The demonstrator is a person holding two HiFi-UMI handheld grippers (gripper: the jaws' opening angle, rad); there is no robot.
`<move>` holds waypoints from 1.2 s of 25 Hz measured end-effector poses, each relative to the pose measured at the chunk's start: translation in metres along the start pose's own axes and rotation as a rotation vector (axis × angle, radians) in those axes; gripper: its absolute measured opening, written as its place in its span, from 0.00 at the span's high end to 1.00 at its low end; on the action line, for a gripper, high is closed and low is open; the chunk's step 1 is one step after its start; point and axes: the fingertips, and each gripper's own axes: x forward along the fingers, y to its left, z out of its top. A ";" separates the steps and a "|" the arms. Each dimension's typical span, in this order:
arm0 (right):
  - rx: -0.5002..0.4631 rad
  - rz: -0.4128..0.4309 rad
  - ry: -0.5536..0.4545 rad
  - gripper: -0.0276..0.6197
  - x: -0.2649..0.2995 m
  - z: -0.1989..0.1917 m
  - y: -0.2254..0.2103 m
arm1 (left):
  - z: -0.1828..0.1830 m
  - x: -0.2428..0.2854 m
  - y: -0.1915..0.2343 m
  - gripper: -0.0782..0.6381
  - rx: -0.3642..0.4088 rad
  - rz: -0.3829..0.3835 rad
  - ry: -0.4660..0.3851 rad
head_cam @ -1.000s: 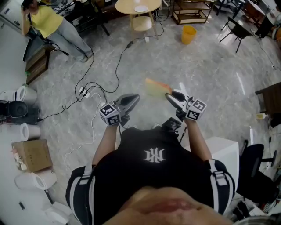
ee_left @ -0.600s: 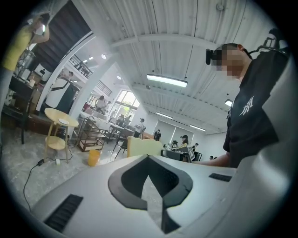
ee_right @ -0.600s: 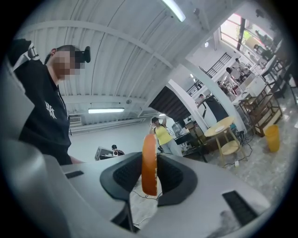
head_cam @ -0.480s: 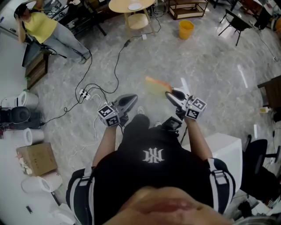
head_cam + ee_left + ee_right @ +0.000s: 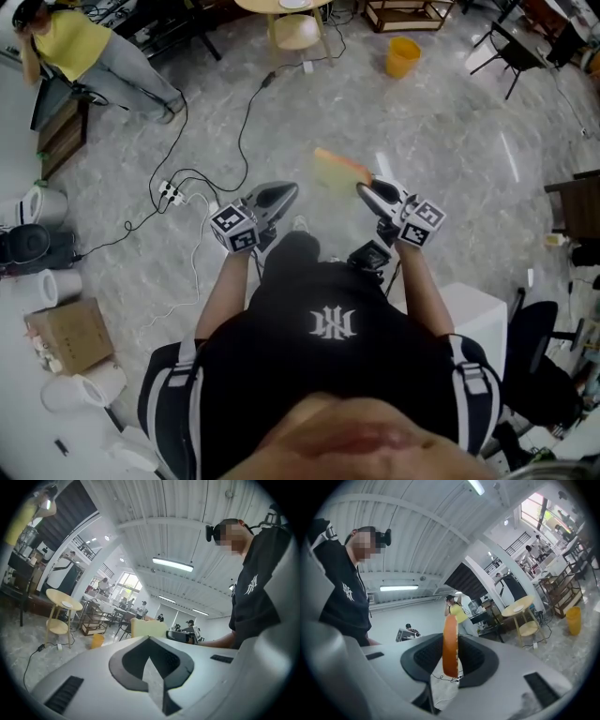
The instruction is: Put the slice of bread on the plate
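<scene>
task status: pickup done, placing not yet done, by the look of it.
- round table (image 5: pixel 531 602): far across the floor, well apart from both grippers.
- plate (image 5: pixel 518 609): on that table, seemingly bare.
- right gripper (image 5: pixel 367 195): jaws pinch the slice of bread (image 5: pixel 450 641), edge-on, in the air.
- left gripper (image 5: pixel 149 645): jaws together, nothing between.
- writing: white shirt emblem (image 5: pixel 331 324), not legible; no brand readable.
</scene>
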 end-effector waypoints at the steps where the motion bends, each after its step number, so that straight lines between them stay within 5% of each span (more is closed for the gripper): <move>1: -0.002 -0.001 0.005 0.81 0.007 0.002 -0.005 | 0.003 0.003 0.008 0.88 0.003 -0.003 -0.001; 16: -0.054 -0.075 0.040 0.81 0.132 0.061 -0.069 | 0.065 0.007 0.137 0.88 -0.007 -0.063 -0.043; 30: -0.044 -0.074 0.013 0.81 0.161 0.103 -0.162 | 0.108 0.049 0.226 0.88 0.013 0.015 -0.053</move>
